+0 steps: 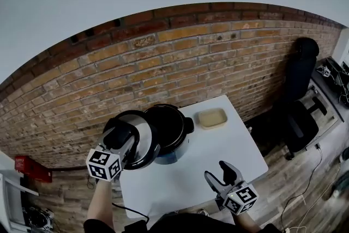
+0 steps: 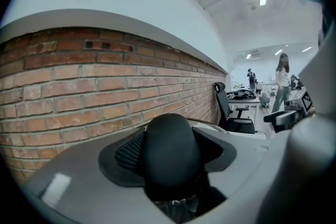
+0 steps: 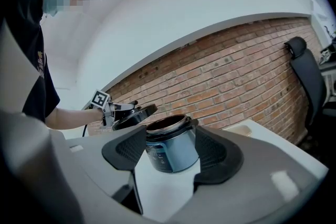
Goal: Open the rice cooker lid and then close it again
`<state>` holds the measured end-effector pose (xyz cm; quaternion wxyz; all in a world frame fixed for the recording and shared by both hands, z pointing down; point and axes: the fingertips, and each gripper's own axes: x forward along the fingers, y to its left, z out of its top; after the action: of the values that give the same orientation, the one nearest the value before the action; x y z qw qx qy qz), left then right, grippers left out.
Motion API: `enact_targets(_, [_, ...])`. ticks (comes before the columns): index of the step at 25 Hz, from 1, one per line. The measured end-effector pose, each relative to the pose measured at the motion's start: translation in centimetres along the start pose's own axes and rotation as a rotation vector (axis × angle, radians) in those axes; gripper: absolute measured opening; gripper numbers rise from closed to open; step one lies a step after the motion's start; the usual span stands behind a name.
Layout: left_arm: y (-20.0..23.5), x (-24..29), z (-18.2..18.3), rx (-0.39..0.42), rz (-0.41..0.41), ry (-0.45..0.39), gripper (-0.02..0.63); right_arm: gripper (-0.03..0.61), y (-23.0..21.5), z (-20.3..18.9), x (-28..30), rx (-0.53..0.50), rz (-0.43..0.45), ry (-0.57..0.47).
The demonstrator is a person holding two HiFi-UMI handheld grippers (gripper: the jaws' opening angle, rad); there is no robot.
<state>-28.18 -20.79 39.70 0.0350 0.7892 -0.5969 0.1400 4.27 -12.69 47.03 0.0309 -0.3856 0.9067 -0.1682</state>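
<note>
I was in the middle of the job: the opening part was done and the closing part had not begun. My left claw point(image 1: 124, 138) pinched the black knob point(image 2: 170, 152) on top of the lid point(image 1: 143, 145), with one jaw on each side of it. The lid was up in the air, tipped, and just beside the rice cooker point(image 1: 170, 131) at about its 9 o'clock. The rice cooker stood open on the white table point(image 1: 218, 144), near the brick wall point(image 1: 163, 57), and I could see into its dark inside. My right claw point(image 1: 219, 172) was spread wide and held nothing. It hung over the table at about 5 o'clock from the rice cooker, well apart from it, and pointed at it. I think the next move had to bring the lid back over the top of the rice cooker, flat and lined up with the rim, and then set it down so it sat all the way round. If it went on crooked, I think it would not close. I counted one rice cooker, one lid, one knob, one table, two claws, and one small tan dish point(image 1: 211, 118) at about 2 o'clock from the rice cooker.
</note>
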Motion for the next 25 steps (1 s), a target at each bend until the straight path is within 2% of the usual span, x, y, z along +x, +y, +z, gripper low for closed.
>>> enact_targets(7, [-2.2,6.3,0.5,0.064,-0.151,0.029,0.281,0.284,-0.3,-0.6,-0.4,0.020,-0.096,-0.013])
enact_targets(13, [-4.3,10.4,0.5,0.095,-0.247,0.050,0.281,0.284,-0.6,-1.1,-1.1,0.029,-0.162,-0.013])
enact_targets(20, [-6.3,13.6,-0.4,0.125,-0.311,0.082,0.281,0.284,-1.0,-1.5,-2.0,0.081,-0.215,-0.041])
enact_targets(25, [-6.7,14.4,-1.3,0.150,-0.328,0.114,0.281,0.284,-1.9,-1.3,-2.8,0.070,-0.248,-0.034])
